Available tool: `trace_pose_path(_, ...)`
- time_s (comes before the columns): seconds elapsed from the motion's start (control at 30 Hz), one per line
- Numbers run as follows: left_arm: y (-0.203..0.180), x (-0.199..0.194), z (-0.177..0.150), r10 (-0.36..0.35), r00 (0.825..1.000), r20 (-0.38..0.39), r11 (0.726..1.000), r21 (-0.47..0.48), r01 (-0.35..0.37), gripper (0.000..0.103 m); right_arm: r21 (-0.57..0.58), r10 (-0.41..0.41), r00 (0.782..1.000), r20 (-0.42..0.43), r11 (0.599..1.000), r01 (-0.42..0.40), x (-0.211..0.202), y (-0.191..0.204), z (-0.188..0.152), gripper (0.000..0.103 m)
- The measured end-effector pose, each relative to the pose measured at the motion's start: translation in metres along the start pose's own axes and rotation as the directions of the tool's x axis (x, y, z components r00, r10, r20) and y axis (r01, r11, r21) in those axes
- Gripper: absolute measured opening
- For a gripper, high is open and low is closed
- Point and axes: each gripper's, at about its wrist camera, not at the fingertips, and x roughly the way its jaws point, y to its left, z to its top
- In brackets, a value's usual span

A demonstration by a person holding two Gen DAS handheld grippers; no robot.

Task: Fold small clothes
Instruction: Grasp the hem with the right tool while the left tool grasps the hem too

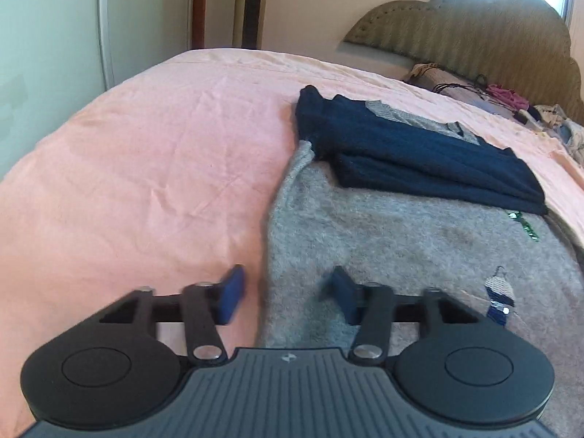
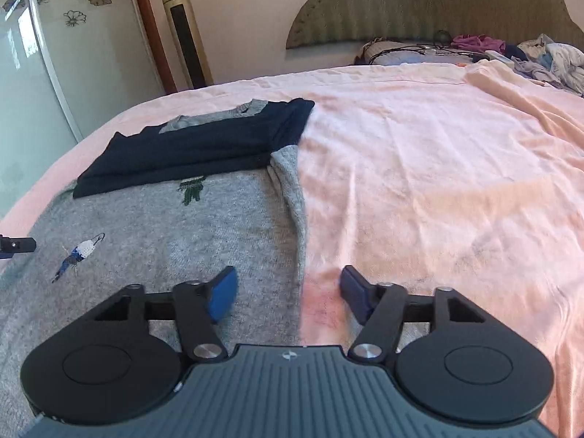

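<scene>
A small grey sweater (image 1: 401, 241) with navy sleeves (image 1: 419, 153) folded across its chest lies flat on the pink bedsheet (image 1: 146, 168). It has small embroidered motifs (image 1: 498, 297). My left gripper (image 1: 286, 294) is open, low over the sweater's left bottom edge, one pad over the sheet and one over the knit. The sweater shows in the right wrist view (image 2: 175, 226) with the sleeves (image 2: 197, 149) on top. My right gripper (image 2: 288, 297) is open, straddling the sweater's right edge near the hem. The tip of the left gripper (image 2: 16, 245) shows at the far left.
A padded headboard (image 1: 474, 33) stands at the far end, with a heap of loose clothes and cables (image 2: 511, 54) below it. A gold tower fan (image 2: 186, 29) and a glass door (image 2: 43, 73) stand beyond the bed. Bare pink sheet (image 2: 438, 182) spreads right of the sweater.
</scene>
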Motion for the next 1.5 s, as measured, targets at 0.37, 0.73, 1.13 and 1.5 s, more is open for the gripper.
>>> trace_pose_path(0.37,0.01,-0.009,-0.003,0.013,1.0,-0.012,0.99,0.137,-0.011,0.004,0.089,0.051,0.999,-0.005,0.995,-0.051,-0.009,-0.025,-0.008,0.008)
trace_pose_path(0.73,0.015,-0.045,-0.047,-0.156,0.987,-0.031,0.987,-0.045,0.154,0.005,0.135,0.173,0.983,-0.064,0.977,-0.164,-0.033,-0.009,-0.029,0.015)
trace_pose_path(1.13,0.046,-0.073,-0.065,-0.279,0.957,-0.076,0.953,-0.148,0.266,0.052,0.247,0.182,0.982,-0.048,0.955,-0.165,-0.055,-0.033,-0.044,0.04)
trace_pose_path(1.5,0.046,-0.105,-0.075,-0.182,0.982,-0.052,0.98,-0.094,0.177,0.005,0.149,0.225,0.966,-0.129,0.967,-0.205,-0.083,-0.006,-0.062,0.011)
